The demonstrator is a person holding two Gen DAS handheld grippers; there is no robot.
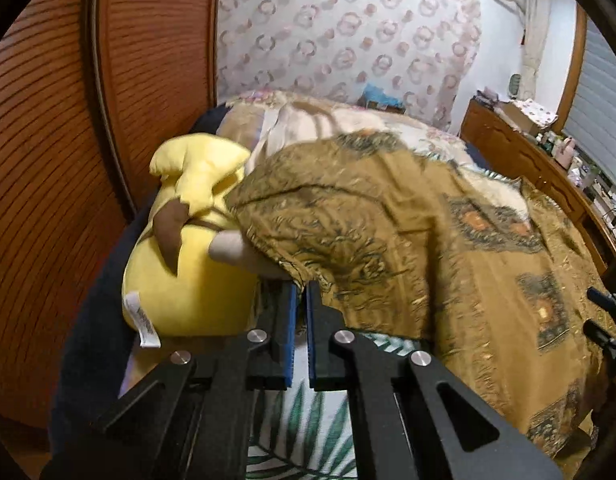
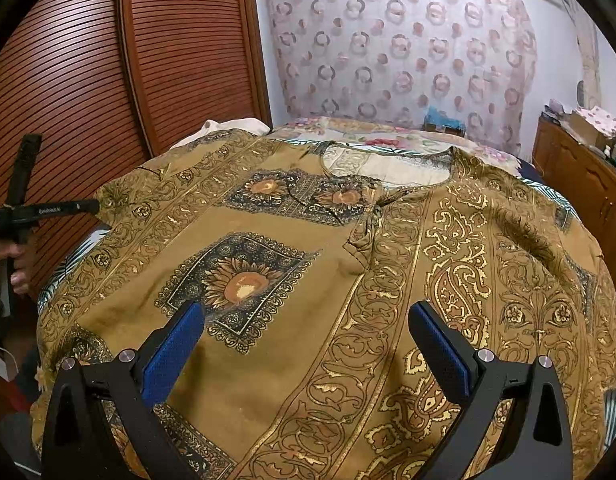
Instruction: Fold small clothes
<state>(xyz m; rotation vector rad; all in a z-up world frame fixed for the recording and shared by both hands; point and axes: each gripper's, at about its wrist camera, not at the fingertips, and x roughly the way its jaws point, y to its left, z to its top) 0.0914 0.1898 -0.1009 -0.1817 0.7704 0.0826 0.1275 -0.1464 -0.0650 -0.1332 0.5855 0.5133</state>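
The fold is only just starting, as I'm reading it. The brown printed garment (image 2: 308,280) is lying spread nearly flat over the bed (image 2: 387,136), neckline at the far end, no crease or folded panel showing in the right wrist view. So nearly everything is still left: sides in, then length over.

Left gripper (image 1: 302,292) is sitting at the garment's left edge w/ its jaws narrowed to almost nothing, pinching the hem where the cloth is lifting into a hump. The blue pads (image 1: 292,320) are nearly meeting, and the hem is running in at the tips, so I'm judging it's gripping cloth, tho the contact itself is partly hidden by the bunched fabric.

Right gripper (image 2: 308,320) is hovering over the near part of the garment, jaws spread wide, nothing between them; it's not holding anything.

Around the garment: a yellow plush toy (image 1: 188,272) is sitting right against its left edge, touching the lifted cloth and just beside the left gripper. It's prob. the main thing in the way, as a fold swung from that side could drag on it. A leaf-print sheet (image 1: 308,420) is showing under the garment's near left edge. A slatted wooden door (image 2: 168,60) is standing beyond the left side, a wooden cabinet (image 2: 579,176) w/ clutter well off the right side, and a patterned curtain (image 2: 407,48) past the far end.
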